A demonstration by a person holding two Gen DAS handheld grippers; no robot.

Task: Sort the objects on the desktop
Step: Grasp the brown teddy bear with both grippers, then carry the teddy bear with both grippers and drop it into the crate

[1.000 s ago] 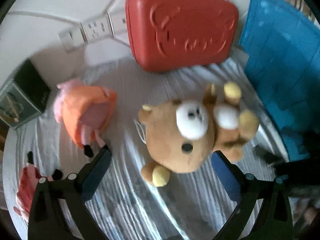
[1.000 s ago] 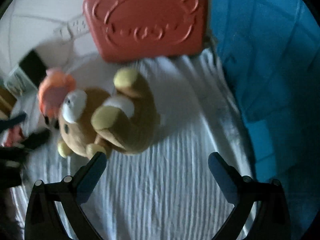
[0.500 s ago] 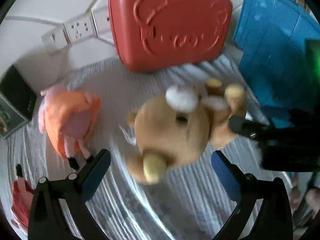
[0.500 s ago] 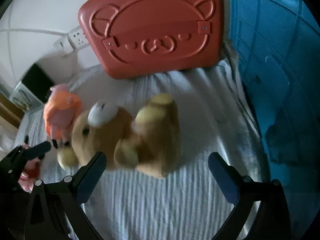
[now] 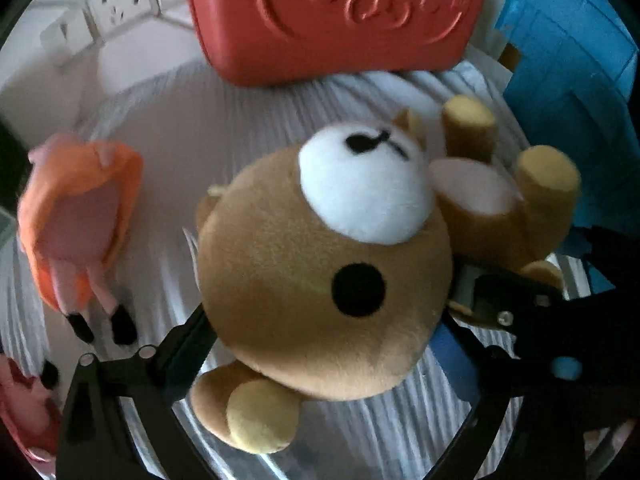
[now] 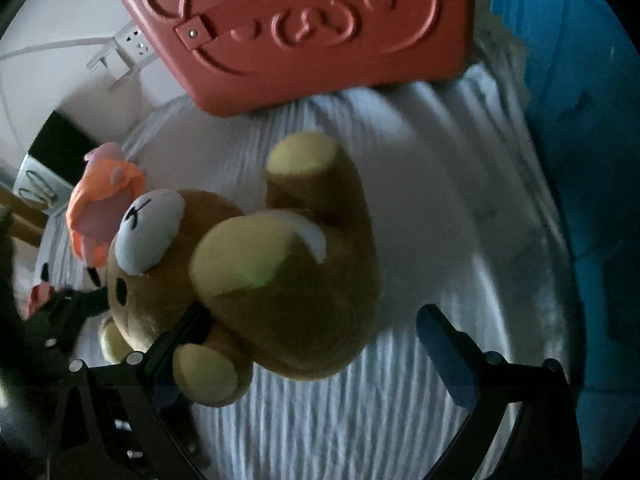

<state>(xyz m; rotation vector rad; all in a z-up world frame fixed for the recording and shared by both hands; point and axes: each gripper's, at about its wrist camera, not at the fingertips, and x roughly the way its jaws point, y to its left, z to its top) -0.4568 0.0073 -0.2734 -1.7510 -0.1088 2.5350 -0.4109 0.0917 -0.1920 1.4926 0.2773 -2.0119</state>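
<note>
A brown plush bear lies on its back on the white striped cloth, head toward my left gripper. That gripper is open, and the bear's head fills the gap between its fingers. In the right wrist view the bear's body lies between the fingers of my right gripper, which is open, its left finger against the bear's side. The right gripper shows in the left wrist view beside the bear's legs. An orange and pink plush lies to the left.
A red bear-face case stands at the back against the wall. A blue bin is on the right. A white power strip lies at the back left. A red plush lies at the lower left. A dark box sits far left.
Both grippers have moved forward toward the bear. Its head now sits between the left fingers and its body between the right fingers. The bear has shifted and rolled slightly.
</note>
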